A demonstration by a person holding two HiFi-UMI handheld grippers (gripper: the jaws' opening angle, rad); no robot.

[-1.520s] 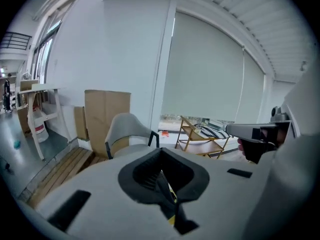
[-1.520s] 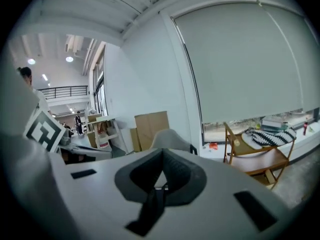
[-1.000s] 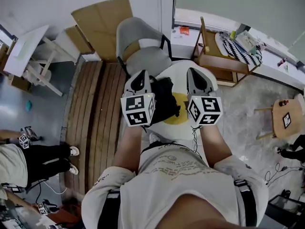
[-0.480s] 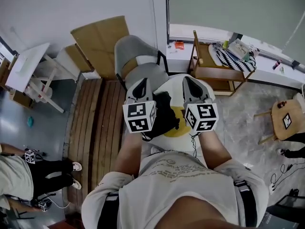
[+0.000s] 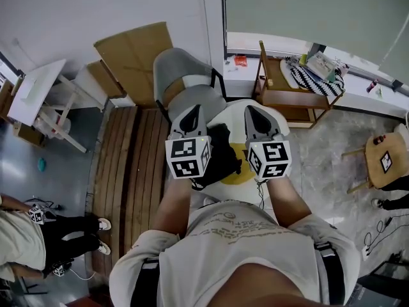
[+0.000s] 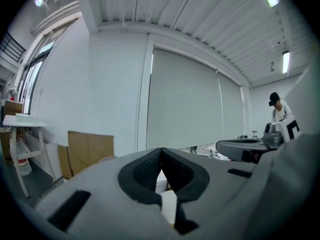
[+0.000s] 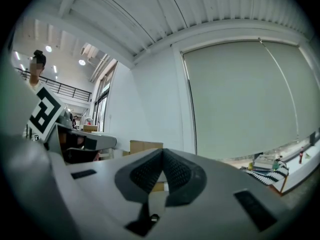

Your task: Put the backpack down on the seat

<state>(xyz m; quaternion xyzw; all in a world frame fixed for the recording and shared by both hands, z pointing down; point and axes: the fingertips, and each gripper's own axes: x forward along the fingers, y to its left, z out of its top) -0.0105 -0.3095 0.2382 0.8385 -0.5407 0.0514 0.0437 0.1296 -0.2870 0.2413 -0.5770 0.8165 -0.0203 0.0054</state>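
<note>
Approach seems our step: the white backpack (image 5: 238,117) hangs between our left gripper (image 5: 192,110) and right gripper (image 5: 251,110), each with jaws pressed together, any hold on it probably hidden underneath, so next we lower it onto the grey chair seat (image 5: 192,96) at twelve o'clock.

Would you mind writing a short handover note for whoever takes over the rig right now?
Left gripper: jaws shut, nothing seen between them.
Right gripper: the same.
Backpack, white with a yellow patch: between the grippers, near the person; its support is hidden.
Grey chair: just ahead, its seat apparently bare.
Done: nothing set down.
Left: lower the backpack onto the seat.
</note>
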